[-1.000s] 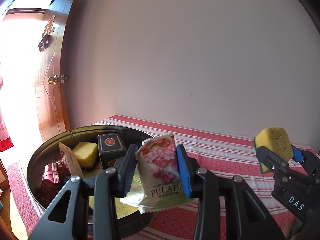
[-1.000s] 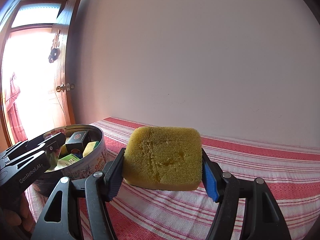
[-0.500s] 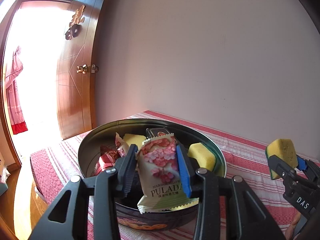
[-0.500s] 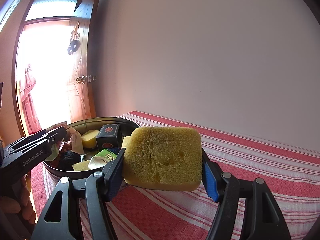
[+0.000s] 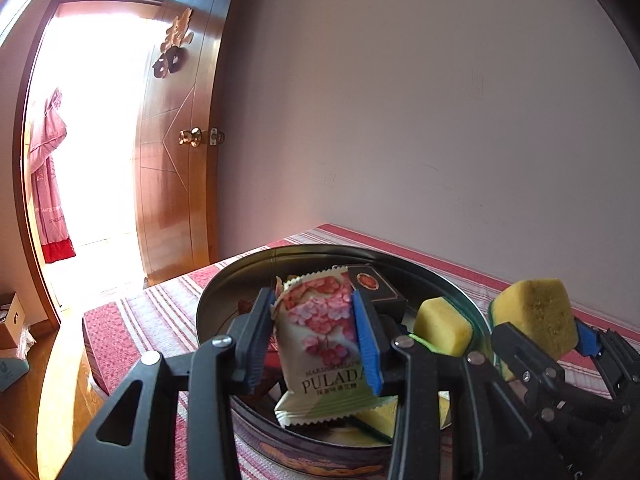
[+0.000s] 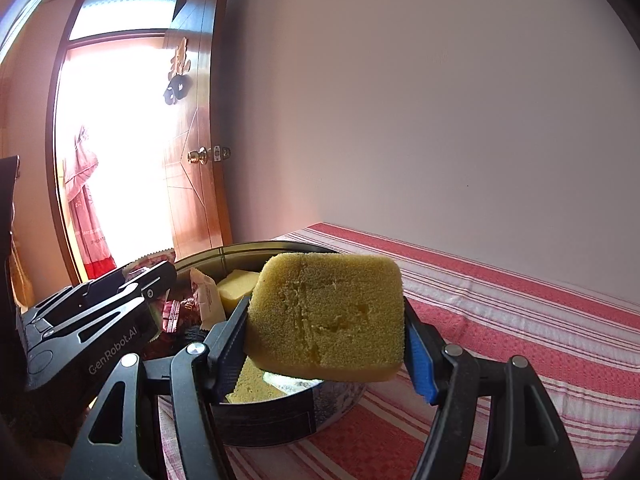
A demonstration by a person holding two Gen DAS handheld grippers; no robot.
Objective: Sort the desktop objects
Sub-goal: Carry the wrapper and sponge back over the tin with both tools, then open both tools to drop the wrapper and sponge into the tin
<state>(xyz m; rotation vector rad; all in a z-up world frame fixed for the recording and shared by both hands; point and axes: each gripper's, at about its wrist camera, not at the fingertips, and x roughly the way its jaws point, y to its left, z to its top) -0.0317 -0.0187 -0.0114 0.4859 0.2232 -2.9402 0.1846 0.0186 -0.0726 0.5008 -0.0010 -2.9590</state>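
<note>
Both grippers now over tin (image 5: 224, 292), pitted sponge (image 6: 326, 314)

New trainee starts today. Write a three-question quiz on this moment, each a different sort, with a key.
1. True or false: the left tongs are shut on a sponge.
2. What do the right tongs hold? A) black box B) yellow sponge C) red wrapper
3. Fill in: the snack packet is held above the round ____.

Key: 1 false, they grip the snack packet; 2 B; 3 tin.
</note>
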